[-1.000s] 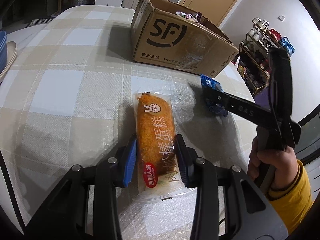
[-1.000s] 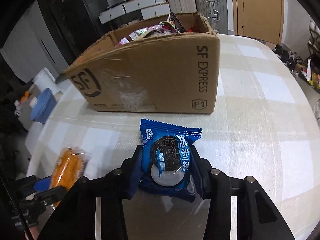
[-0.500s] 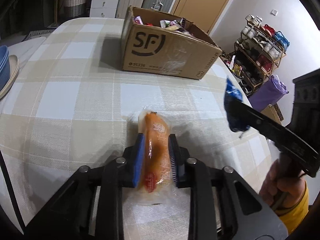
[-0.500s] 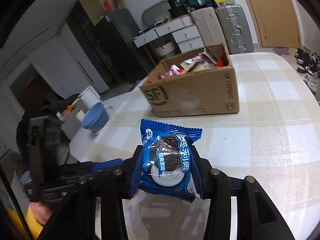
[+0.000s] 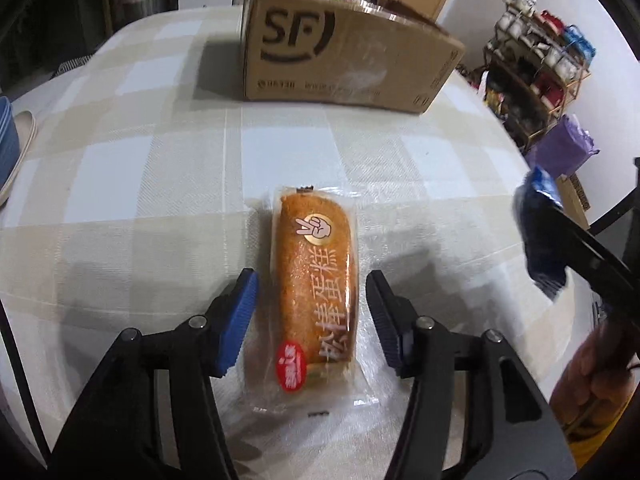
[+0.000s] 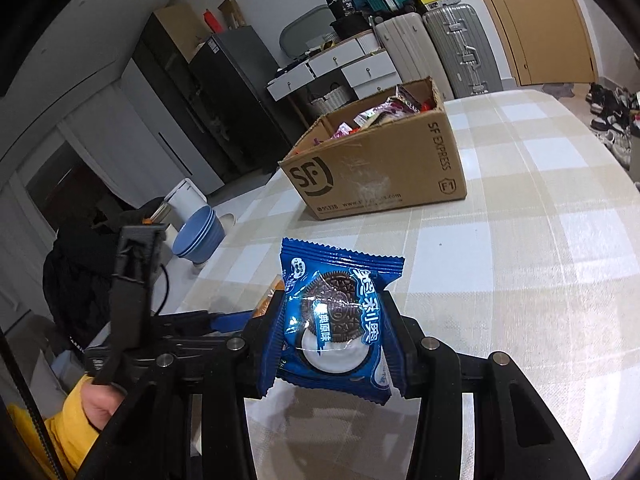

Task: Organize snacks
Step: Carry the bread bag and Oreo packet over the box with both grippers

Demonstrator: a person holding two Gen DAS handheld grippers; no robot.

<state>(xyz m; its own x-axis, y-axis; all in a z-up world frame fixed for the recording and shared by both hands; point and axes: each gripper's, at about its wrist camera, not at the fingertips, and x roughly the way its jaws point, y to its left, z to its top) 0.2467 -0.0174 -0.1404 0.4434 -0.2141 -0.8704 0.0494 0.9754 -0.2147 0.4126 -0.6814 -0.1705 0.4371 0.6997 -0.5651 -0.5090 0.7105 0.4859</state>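
Observation:
An orange cake roll in a clear wrapper (image 5: 316, 284) lies flat on the checked tablecloth (image 5: 140, 160). My left gripper (image 5: 312, 308) is open, its blue-padded fingers on either side of the roll without touching it. My right gripper (image 6: 334, 320) is shut on a blue Oreo packet (image 6: 336, 312) and holds it above the table. The packet also shows at the right edge of the left wrist view (image 5: 540, 232). The SF cardboard box (image 5: 340, 48) with several snacks inside stands at the far side of the table; it also shows in the right wrist view (image 6: 376, 164).
Stacked blue bowls (image 6: 198, 232) stand beyond the table's left edge, also seen in the left wrist view (image 5: 6, 140). A shelf rack (image 5: 536, 64) and a purple bag (image 5: 560, 148) stand off the table's right side. Suitcases (image 6: 456, 48) and drawers are behind the box.
My left gripper was shut on the cake roll half a second ago; it has opened and the roll lies on the table. My right gripper has lifted the Oreo packet higher.

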